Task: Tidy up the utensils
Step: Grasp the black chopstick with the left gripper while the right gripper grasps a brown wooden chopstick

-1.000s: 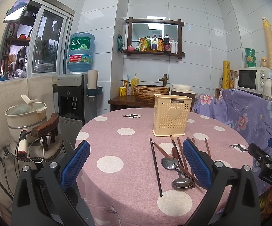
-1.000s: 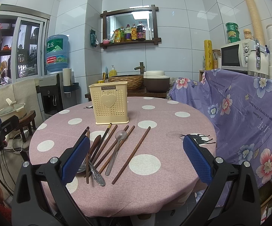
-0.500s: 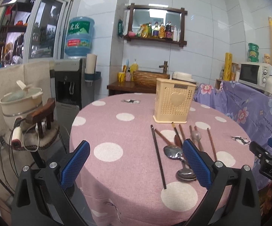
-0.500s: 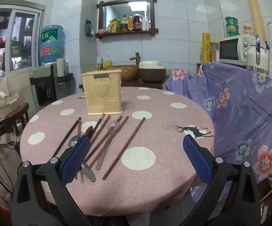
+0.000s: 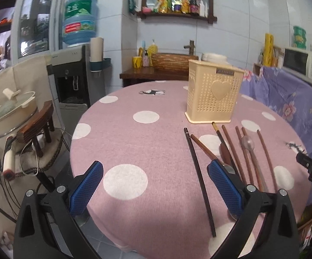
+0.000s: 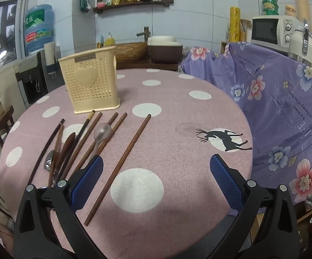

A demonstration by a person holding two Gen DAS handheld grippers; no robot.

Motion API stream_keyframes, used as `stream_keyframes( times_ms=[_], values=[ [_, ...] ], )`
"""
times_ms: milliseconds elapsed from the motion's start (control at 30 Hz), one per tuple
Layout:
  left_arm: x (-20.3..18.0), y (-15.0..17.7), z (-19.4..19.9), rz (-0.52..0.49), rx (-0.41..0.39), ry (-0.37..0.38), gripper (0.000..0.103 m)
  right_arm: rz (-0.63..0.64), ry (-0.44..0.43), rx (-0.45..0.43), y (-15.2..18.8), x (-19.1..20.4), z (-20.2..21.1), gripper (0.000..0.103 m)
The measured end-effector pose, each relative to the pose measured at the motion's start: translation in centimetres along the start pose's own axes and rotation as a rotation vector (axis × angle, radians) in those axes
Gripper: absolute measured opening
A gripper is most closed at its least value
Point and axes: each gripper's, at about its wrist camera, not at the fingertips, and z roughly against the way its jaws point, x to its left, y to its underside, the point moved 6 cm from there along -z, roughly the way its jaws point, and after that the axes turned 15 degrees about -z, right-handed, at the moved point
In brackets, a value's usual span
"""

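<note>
Chopsticks [image 6: 121, 164] lie lengthwise toward the holder [image 6: 91, 86]; both claws [image 5: 154, 185] [image 6: 156, 179] spread, empty.

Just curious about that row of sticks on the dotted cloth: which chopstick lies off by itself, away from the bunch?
The long brown chopstick farthest right in the right wrist view. It lies alone on the tablecloth, touching nothing, while the others crowd together with the spoons.

the right claw [image 6: 156, 181] is wide open over the pink dotted desk [image 6: 177, 112]. one brown chopstick [image 6: 121, 164] lies between its fingers. more chopsticks and spoons [image 6: 78, 144] lie left, near the yellow basket [image 6: 89, 86].
</note>
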Motion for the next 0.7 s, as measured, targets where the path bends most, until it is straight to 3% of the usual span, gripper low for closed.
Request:
stream_keyframes(
  times_ms=[167, 400, 500, 700],
  values=[
    [-0.6, -1.4, -3.0, -0.026, 0.07, 0.073, 0.095, -0.033, -0.002, 0.084, -0.8, 0.6, -2.9, 0.094],
    [-1.5, -3.0, -7.0, -0.031, 0.169, 0.15, 0.073, -0.067, 0.011, 0.132, -2.1, 1.0, -5.3, 0.08],
    [-2.1, -2.9, -8.4, -0.014, 0.217, 0.194, 0.067, -0.067, 0.01, 0.16, -2.4, 1.4, -6.1, 0.073],
    [-3.0, -2.8, -10.5, -0.03, 0.28, 0.209, 0.057, -0.084, 0.014, 0.203, -3.1, 2.0, -7.9, 0.06]
  ],
)
